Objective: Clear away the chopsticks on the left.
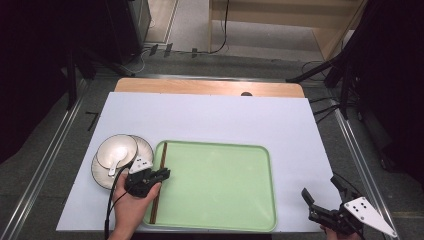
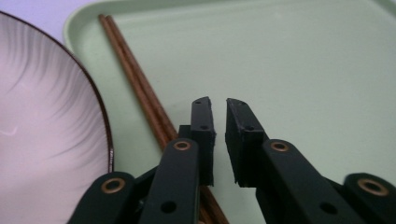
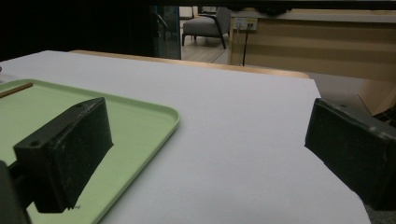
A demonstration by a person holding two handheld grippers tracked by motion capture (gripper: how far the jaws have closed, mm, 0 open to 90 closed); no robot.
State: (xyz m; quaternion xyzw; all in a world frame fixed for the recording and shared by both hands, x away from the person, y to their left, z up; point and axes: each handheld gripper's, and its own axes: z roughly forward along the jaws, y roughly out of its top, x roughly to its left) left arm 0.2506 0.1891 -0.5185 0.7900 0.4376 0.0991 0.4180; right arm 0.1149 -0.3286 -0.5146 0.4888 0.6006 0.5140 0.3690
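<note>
**Chopsticks freed, but a snag is possible**

The left hand-held gripper (image 2: 218, 108), jaws narrowly parted and empty, sits just above the chopsticks (image 2: 140, 88) lying along the green tray's (image 2: 303, 70) left edge. Withdrawing carelessly could nudge them askew or onto the nearby plate (image 2: 42, 121). The right hand-held gripper (image 3: 205, 149) gapes wide, empty.

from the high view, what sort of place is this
Probably a recording setup in an office or lab, not a dining room: a table covered in white sheet, dark stands at the sides, floor cables, and an armchair farther back.
</note>
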